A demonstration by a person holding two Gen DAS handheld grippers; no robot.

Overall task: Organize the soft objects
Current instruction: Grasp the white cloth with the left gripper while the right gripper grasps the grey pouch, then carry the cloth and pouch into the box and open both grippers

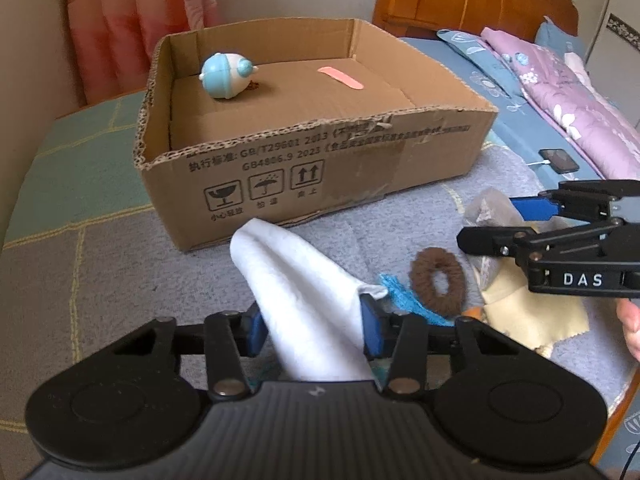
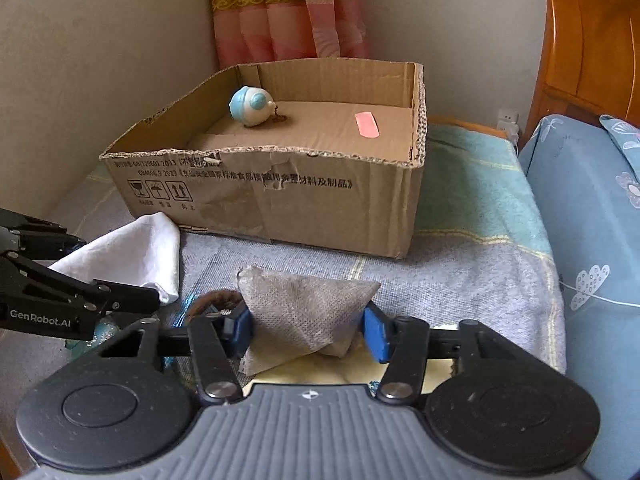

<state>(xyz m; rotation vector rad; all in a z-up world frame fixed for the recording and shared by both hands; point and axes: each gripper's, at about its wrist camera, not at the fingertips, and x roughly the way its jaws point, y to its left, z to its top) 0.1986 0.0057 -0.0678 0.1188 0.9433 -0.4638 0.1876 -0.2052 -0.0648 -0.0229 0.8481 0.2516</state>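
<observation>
Judging by what lies where, the sorting is at an early stage: most of the soft things are not yet in the open, shallow brown cardboard box [image 1: 304, 184] that stands on the bed [image 1: 80, 272].

Inside that box I see only two things on its cardboard floor: a small blue-and-white rounded plastic toy [image 1: 224, 75] toward the far left corner, and a flat pink strip [image 1: 341, 77] further right, well apart from it. Nothing cloth is in there yet.

The left hand-held gripper [image 1: 316, 326] has its blue pads on either side of a white folded cloth [image 1: 296, 300], which rises between them and looks pinched; it sits just in front of the box's near wall. The right hand-held gripper [image 2: 308, 330] straddles a grey non-woven fabric pouch [image 2: 304, 312], and its pads look pressed to the pouch's two sides, so I take it as gripped, though the hold seems light.

Left on the bedspread, as far as I can see, are a brown fuzzy hair ring [image 1: 438, 282], a pale yellow cloth [image 1: 532, 312] under the pouch, and a turquoise knitted piece [image 1: 404, 300] between the white cloth and the ring. My reckoning is that the two held items go into the box next, then those three.
</observation>
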